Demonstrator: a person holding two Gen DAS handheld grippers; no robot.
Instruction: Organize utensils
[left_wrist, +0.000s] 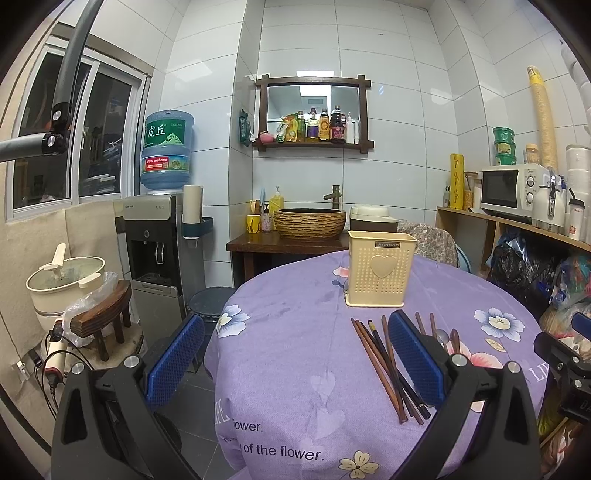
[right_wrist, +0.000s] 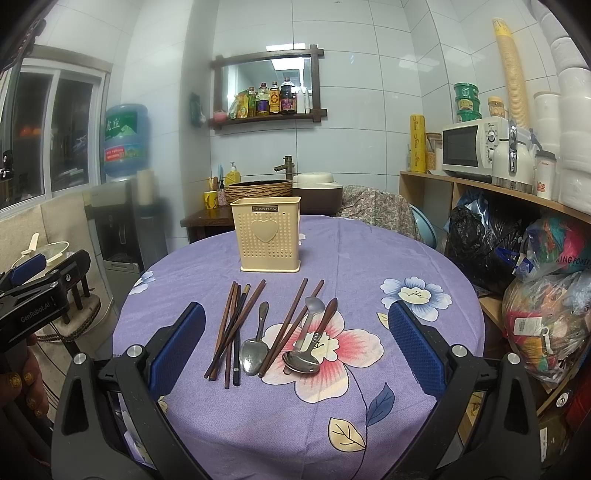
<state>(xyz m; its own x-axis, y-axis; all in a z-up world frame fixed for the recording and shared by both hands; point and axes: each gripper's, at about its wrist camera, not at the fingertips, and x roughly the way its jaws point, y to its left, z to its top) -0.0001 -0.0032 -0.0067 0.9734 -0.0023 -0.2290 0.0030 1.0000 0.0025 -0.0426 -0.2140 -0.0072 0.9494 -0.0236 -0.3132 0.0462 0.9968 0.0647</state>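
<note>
A cream perforated utensil holder (right_wrist: 266, 234) with a heart on its front stands upright at the far side of the round table; the left wrist view has the utensil holder (left_wrist: 380, 273) too. Several brown chopsticks (right_wrist: 231, 326) lie in a loose bunch on the purple cloth, with two more chopsticks (right_wrist: 291, 325) to their right. A metal spoon (right_wrist: 254, 352) lies between them, and two more spoons (right_wrist: 306, 352) overlap on the pink flower. My right gripper (right_wrist: 295, 343) is open above the utensils. My left gripper (left_wrist: 295, 354) is open at the table's left edge, its right finger over the chopsticks (left_wrist: 384, 365).
The round table (right_wrist: 369, 266) wears a purple flowered cloth. A wooden shelf (right_wrist: 480, 188) with a microwave (right_wrist: 472, 146) and bags stands on the right. A water dispenser (left_wrist: 155, 240), a stool (left_wrist: 103, 317) and a pot (left_wrist: 66, 280) stand left. A sink counter (left_wrist: 288, 243) is behind the table.
</note>
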